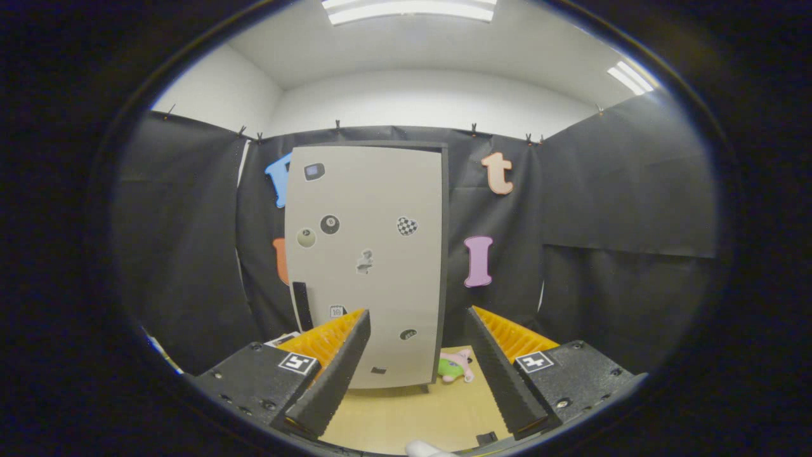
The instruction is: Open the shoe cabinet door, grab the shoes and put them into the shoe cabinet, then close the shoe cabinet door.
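Both fingers (330, 374) of the gripper (419, 374) stand spread wide apart with nothing between them; the gripper is released and grasps nothing. Each finger carries a ridged inner face, and a square marker sits on the block behind each one. Below and between the fingers lies the light wooden table (393, 419), which carries everything in the scene. A small white object (426, 449) shows at the near edge of the table, just under the gap between the fingers; what it is cannot be told.

Ahead of the fingers, toward the far edge of the table, stands the shoe cabinet (368, 254), upright, its pale grey door (380, 190) shut and facing the camera. A dark vertical handle (302, 306) sits near the lower left edge of the door, just above the tip of the left finger. Several small stickers (329, 224) are scattered over the door face. The cabinet's dark side panel (445, 266) shows along its right edge.

Just beside the cabinet's lower right corner, on the table and between the cabinet and the right finger, lies a small green and pink shoe (454, 368). It is apart from both fingers.

Behind the cabinet hangs the black cloth wall (602, 209) of the booth. Above it are white room walls and ceiling lights (409, 9).
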Tool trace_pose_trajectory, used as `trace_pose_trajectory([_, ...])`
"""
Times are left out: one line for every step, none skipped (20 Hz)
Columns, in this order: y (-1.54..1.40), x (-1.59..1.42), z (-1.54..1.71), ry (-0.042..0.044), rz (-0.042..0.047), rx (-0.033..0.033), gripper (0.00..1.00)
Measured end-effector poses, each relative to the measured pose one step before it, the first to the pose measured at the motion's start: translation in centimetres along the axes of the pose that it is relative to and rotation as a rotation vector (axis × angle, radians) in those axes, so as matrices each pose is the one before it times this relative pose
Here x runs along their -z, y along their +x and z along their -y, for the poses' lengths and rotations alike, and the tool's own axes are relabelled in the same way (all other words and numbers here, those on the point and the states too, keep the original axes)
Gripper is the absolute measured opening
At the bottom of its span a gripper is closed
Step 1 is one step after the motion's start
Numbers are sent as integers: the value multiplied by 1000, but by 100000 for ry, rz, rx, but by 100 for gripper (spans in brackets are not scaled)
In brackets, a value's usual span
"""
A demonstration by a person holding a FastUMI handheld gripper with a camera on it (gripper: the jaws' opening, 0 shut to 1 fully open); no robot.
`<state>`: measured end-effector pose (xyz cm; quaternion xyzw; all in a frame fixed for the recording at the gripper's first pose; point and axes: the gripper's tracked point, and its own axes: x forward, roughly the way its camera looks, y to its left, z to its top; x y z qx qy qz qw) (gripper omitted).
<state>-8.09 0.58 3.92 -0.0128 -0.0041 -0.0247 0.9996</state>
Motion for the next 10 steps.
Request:
trace_pose_trajectory([-56,-37,-69,297,47,-212,99])
trace_pose_trajectory([5,-11,-15,196,140,28,99])
trace_pose_trajectory([-20,-105,13,-69,178,96,99])
trace_pose_trajectory([-70,-21,1,3,150,90,99])
trace_pose_trajectory([-71,-33,-36,104,-58,-59,99])
trace_pose_trajectory([71,113,-72,-57,-59,-122,99])
trace_pose_trajectory([25,36,-5,-134,35,69,99])
trace_pose_trajectory([-38,-29,33,-21,83,11,99])
trace_pose_trajectory([-10,-34,-75,51,-53,-228,99])
trace_pose_trajectory([-26,30,-5,50,-54,-37,99])
